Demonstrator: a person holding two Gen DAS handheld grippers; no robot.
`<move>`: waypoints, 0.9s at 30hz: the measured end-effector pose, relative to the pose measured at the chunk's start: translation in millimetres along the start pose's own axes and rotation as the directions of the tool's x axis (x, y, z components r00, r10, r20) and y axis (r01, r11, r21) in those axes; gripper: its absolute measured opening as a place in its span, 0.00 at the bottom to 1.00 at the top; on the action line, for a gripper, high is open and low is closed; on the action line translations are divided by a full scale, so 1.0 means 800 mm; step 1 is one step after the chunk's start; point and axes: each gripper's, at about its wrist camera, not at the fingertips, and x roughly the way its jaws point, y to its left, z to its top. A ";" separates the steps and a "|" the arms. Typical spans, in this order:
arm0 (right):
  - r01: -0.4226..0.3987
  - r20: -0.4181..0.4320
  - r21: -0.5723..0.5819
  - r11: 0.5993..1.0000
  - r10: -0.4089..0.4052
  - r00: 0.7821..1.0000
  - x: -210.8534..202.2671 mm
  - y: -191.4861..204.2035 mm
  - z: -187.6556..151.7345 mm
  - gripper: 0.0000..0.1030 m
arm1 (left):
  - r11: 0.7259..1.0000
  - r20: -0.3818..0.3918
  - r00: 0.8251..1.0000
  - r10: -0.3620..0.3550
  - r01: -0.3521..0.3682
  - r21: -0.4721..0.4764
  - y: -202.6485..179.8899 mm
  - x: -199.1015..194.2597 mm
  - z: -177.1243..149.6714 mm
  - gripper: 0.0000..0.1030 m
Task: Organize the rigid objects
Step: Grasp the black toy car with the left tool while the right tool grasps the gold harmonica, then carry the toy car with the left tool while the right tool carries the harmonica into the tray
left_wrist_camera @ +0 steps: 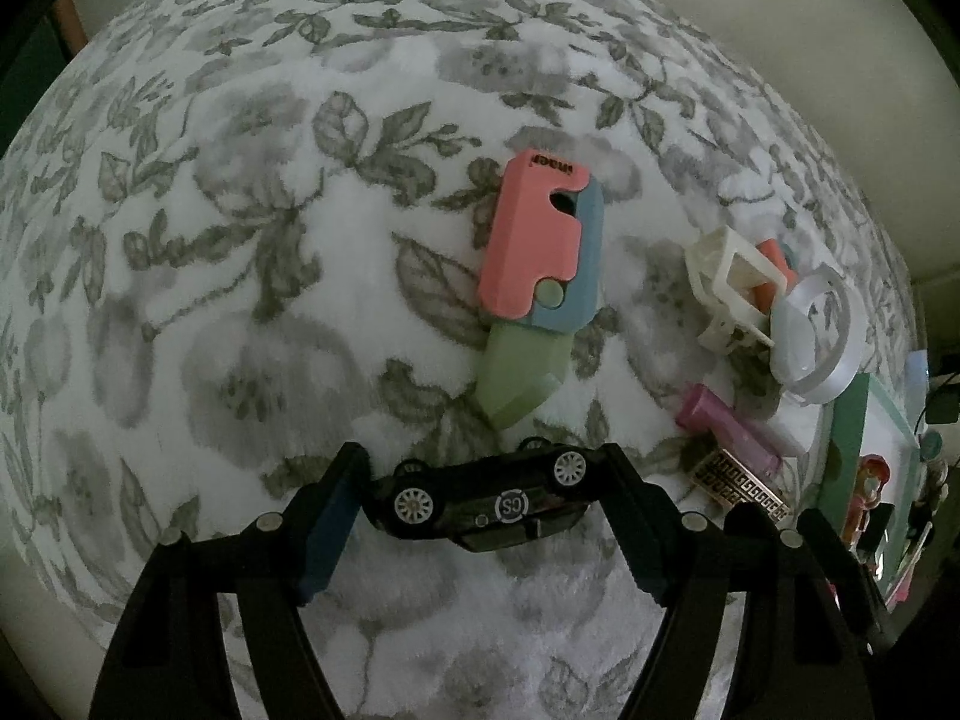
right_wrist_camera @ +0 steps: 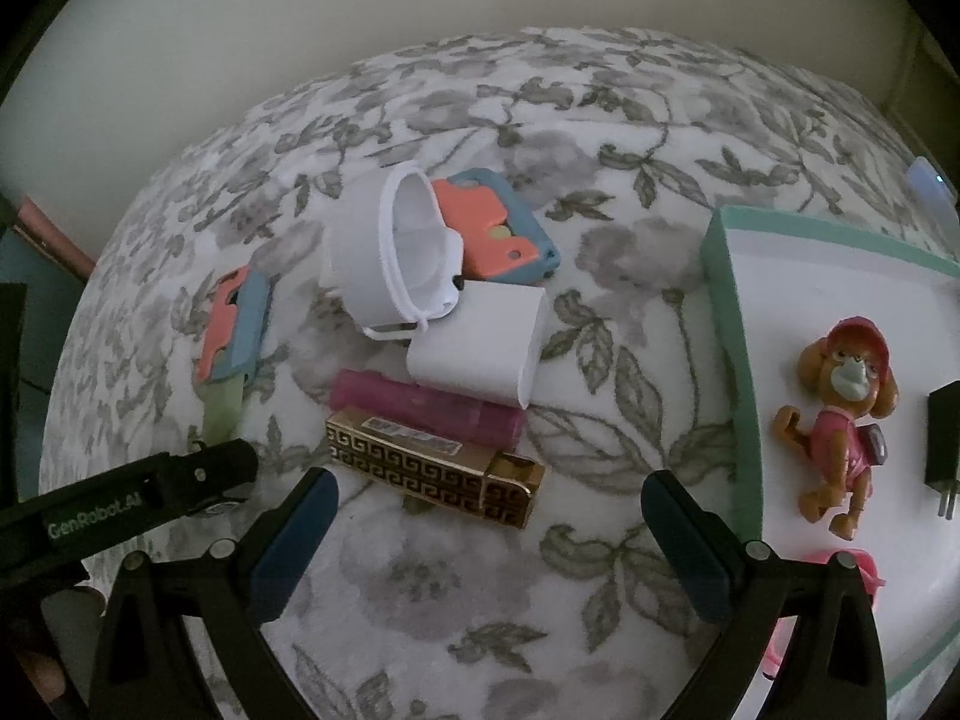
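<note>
My left gripper [left_wrist_camera: 486,480] is shut on a black toy car [left_wrist_camera: 480,495], held on its side just above the floral blanket. Beyond it lies a pink, blue and green toy knife [left_wrist_camera: 537,276]. My right gripper [right_wrist_camera: 486,516] is open and empty, its fingertips on either side of a gold patterned lighter [right_wrist_camera: 432,471]. Behind the lighter lie a pink tube [right_wrist_camera: 420,405], a white case [right_wrist_camera: 474,345], a white open holder [right_wrist_camera: 390,252] and a second pink and blue toy [right_wrist_camera: 492,225]. The left gripper shows at the left of the right wrist view [right_wrist_camera: 198,474].
A white tray with a mint rim [right_wrist_camera: 729,324] stands at the right and holds a dog figure in pink [right_wrist_camera: 840,414], a black plug [right_wrist_camera: 945,444] and a pink item [right_wrist_camera: 864,570]. A wall lies beyond the blanket's far edge.
</note>
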 end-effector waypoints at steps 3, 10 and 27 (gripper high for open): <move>-0.003 0.001 0.002 1.000 0.003 1.000 -0.001 -0.002 0.000 0.99 | 1.000 0.008 1.000 -0.012 0.012 0.000 0.002 -0.002 0.003 0.75; -0.014 -0.006 0.011 1.000 0.014 1.000 0.003 0.002 0.001 0.99 | 0.999 0.030 0.999 -0.011 0.012 -0.030 0.015 -0.015 0.005 0.75; 0.039 0.065 0.092 0.995 -0.046 0.997 0.019 0.034 -0.001 0.99 | 0.995 0.044 0.998 0.047 -0.043 -0.093 0.047 -0.028 0.005 0.75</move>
